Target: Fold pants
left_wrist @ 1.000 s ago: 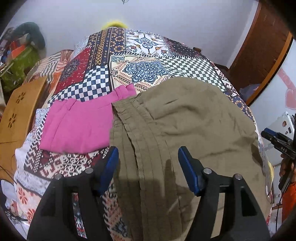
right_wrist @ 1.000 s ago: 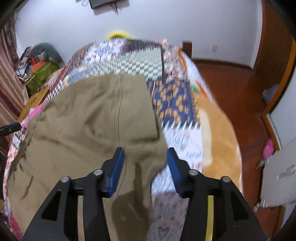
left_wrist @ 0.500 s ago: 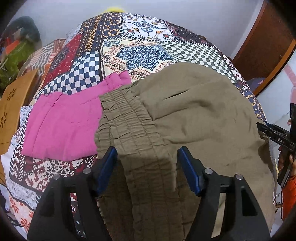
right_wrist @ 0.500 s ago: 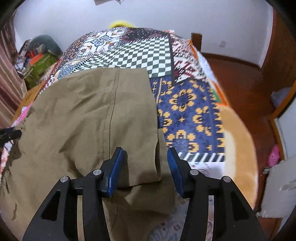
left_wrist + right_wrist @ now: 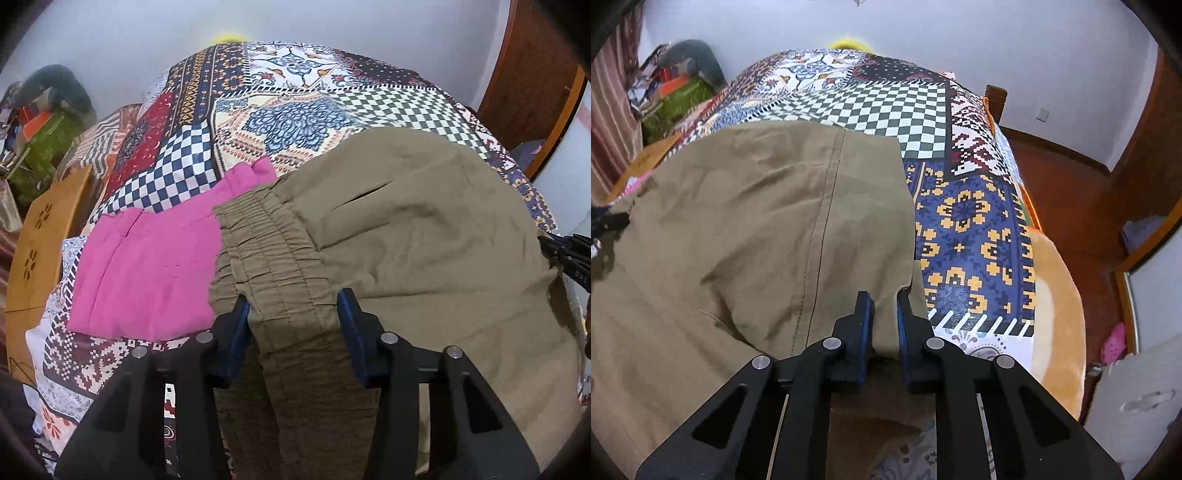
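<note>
Pants (image 5: 424,236), olive-khaki, lie spread across the patterned bedspread (image 5: 295,96) and fill the lower and right part of the left wrist view. The gathered elastic waistband (image 5: 273,251) runs from about 11 o'clock down to 6 o'clock in that view.

Left gripper (image 5: 293,314): jaws closing, about half spread. The waistband passes between the two blue pads (image 5: 240,332), and the cloth bunches against both of them. Whether the pads already press firmly cannot be told.

Right gripper (image 5: 884,314): jaws closing, nearly pressed together. A fold of the pant leg hem (image 5: 886,325) sits pinched in the narrow gap between the pads. The leg's side seam (image 5: 822,221) runs from 12 o'clock down toward the gripper. This gripper's tip also shows at 3 o'clock in the left wrist view, at the edge of the cloth.

A pink garment (image 5: 147,266) lies flat at 9 o'clock of the waistband, touching it and partly under its edge. A wooden chair back (image 5: 40,240) stands beside the bed at 9 o'clock. An orange blanket (image 5: 1060,314) lies at 3 o'clock in the right wrist view.
</note>
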The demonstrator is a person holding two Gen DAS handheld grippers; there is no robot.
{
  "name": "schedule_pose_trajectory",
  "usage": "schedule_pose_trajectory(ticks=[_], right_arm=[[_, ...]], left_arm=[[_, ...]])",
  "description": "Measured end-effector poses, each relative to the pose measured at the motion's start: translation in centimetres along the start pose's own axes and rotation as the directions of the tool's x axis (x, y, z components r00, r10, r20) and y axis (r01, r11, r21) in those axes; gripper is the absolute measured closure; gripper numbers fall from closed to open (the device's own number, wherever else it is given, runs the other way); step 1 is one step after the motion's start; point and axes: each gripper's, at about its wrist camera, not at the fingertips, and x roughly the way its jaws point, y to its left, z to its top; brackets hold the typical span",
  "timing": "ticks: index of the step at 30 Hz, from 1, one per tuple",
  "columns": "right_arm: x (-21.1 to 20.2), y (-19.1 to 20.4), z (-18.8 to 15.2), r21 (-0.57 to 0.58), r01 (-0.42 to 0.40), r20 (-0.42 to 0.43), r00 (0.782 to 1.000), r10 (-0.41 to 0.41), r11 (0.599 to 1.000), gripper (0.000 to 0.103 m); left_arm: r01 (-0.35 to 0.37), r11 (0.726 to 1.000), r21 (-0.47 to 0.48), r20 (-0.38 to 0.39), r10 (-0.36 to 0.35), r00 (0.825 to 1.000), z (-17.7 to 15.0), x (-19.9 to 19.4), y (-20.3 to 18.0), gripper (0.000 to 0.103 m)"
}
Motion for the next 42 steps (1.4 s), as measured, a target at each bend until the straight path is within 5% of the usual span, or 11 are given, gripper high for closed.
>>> schedule_pose_trajectory(ticks=[10, 14, 19, 24, 28, 38, 42], right_arm=[[-1.0, -0.3, 0.5, 0.027, -0.028, -0.036, 0.999, 0.029, 0.999, 0.088], [-2.6, -0.3, 1.7, 0.027, -0.043, 0.001, 0.999, 0.043, 0.999, 0.084], [-3.9, -0.3, 4.0, 0.028, -0.056, 0.071, 0.996, 0.054, 0.998, 0.073], [-3.5, -0.5, 6.5, 0.032, -0.06, 0.106, 0.993, 0.056, 0.998, 0.072], [-2.1, -0.7, 8.3, 0.027, -0.046, 0.114, 0.993, 0.043, 0.999, 0.058], [3.6, -1.1, 11.9, 0.021, -0.063, 0.039, 0.997, 0.062, 0.998, 0.058], [5.6, -1.1, 12.6, 0.006, -0.069, 0.009, 0.998, 0.069, 0.998, 0.058]], left_arm=[[0.081, 0.995, -0.05, 0.002, -0.081, 0.997, 0.1, -2.3, 1.5, 0.047], [0.067, 0.995, -0.069, 0.049, -0.063, 0.997, 1.0, -4.2, 3.0, 0.037], [0.021, 0.995, -0.092, 0.073, -0.015, 0.997, 3.3, -4.6, 5.2, 0.036], [0.032, 0.993, -0.112, 0.055, -0.026, 0.998, 5.4, -3.2, 6.7, 0.032], [0.051, 0.99, -0.134, 0.022, -0.049, 0.999, 6.6, -0.9, 7.3, 0.031], [0.068, 0.989, -0.133, -0.077, -0.079, 0.994, 7.4, 5.3, 7.0, 0.03], [0.131, 0.975, -0.178, -0.085, -0.148, 0.985, 7.4, 6.6, 7.2, 0.027]])
